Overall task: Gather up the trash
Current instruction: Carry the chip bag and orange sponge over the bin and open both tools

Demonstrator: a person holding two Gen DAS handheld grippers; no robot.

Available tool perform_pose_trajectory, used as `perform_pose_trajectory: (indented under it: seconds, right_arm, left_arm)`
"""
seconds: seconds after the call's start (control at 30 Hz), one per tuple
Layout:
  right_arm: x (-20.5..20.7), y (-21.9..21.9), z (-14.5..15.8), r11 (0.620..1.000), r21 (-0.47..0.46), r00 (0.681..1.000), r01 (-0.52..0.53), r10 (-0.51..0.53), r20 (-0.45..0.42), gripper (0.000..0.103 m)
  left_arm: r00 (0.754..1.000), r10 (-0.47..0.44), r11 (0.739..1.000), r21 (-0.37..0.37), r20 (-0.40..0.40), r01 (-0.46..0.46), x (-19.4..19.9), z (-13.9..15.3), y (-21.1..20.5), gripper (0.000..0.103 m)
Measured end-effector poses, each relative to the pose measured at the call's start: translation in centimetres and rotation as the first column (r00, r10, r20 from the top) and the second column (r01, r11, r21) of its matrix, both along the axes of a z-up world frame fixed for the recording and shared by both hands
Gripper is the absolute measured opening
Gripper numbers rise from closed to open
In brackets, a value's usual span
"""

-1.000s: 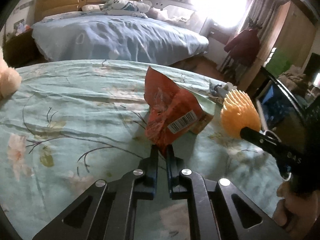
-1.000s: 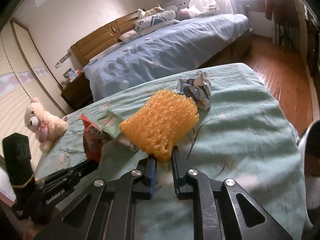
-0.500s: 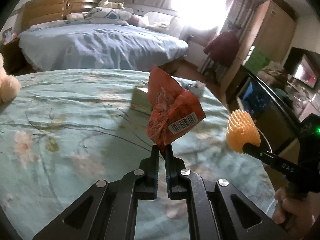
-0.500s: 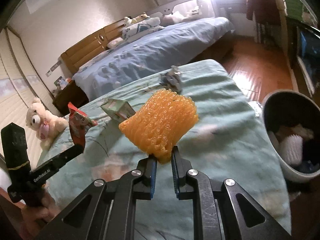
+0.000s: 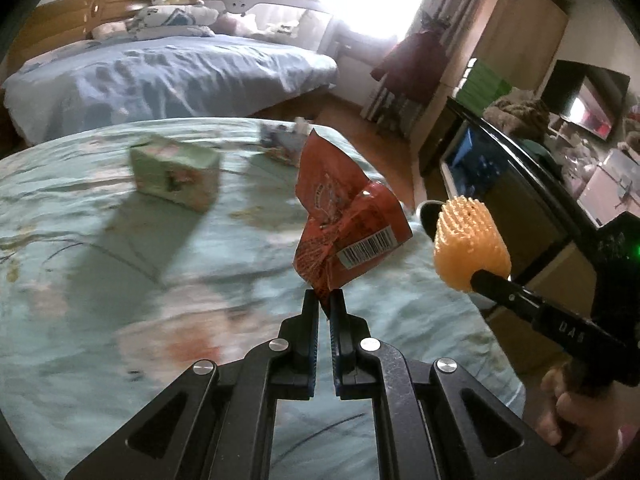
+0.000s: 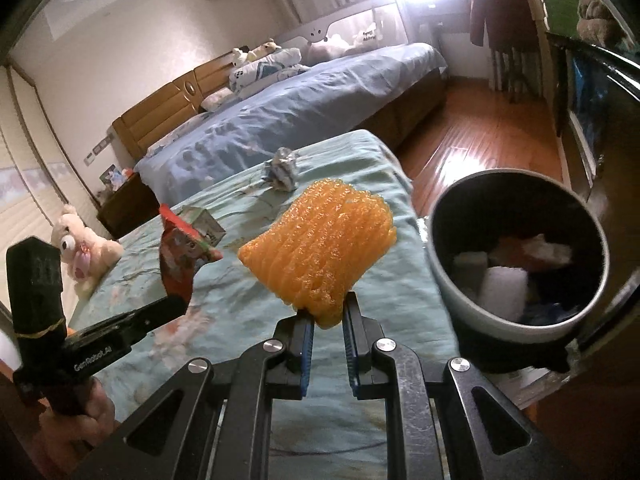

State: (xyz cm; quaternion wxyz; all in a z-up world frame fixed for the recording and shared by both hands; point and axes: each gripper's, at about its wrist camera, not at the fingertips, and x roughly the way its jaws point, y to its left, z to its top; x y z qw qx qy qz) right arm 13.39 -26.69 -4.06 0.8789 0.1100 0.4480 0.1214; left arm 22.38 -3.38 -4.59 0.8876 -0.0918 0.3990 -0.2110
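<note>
My left gripper (image 5: 325, 300) is shut on a red snack wrapper (image 5: 344, 224) with a barcode and holds it above the bed cover; the gripper also shows in the right wrist view (image 6: 176, 300) with the wrapper (image 6: 180, 256). My right gripper (image 6: 326, 312) is shut on an orange foam net (image 6: 320, 248), held in the air left of a round trash bin (image 6: 452, 280) that holds white and dark scraps. The foam net also shows in the left wrist view (image 5: 468, 244). A green carton (image 5: 176, 172) and a crumpled silvery wrapper (image 6: 282, 168) lie on the cover.
The bed cover (image 5: 100, 260) is pale green with flowers. A teddy bear (image 6: 84, 244) sits at its far left. A second bed with blue bedding (image 6: 300, 120) stands behind. Wooden floor (image 6: 480, 140) and a dark cabinet (image 5: 520, 200) lie to the right.
Both grippers have swung right with their loads, off the bed's middle toward its right edge. The trash bin has come fully into the right wrist view, and the green carton now shows uncovered.
</note>
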Motion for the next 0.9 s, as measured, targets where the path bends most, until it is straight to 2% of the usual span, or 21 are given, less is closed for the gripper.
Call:
perform_pose_trajectory:
  seconds: [0.47, 0.9]
  right_arm:
    - [0.8, -8.8, -0.1, 0.998, -0.004, 0.998, 0.065, -0.065, 0.005, 0.014]
    - [1.4, -13.2, -0.9, 0.99, -0.007, 0.99, 0.137, -0.137, -0.009, 0.014]
  left_arm:
    - [0.996, -0.093, 0.994, 0.053, 0.005, 0.092, 2.3, 0.6, -10.0, 0.004]
    - [0.985, -0.174, 0.98, 0.101, -0.009, 0.174, 4.8, -0.3, -16.4, 0.004]
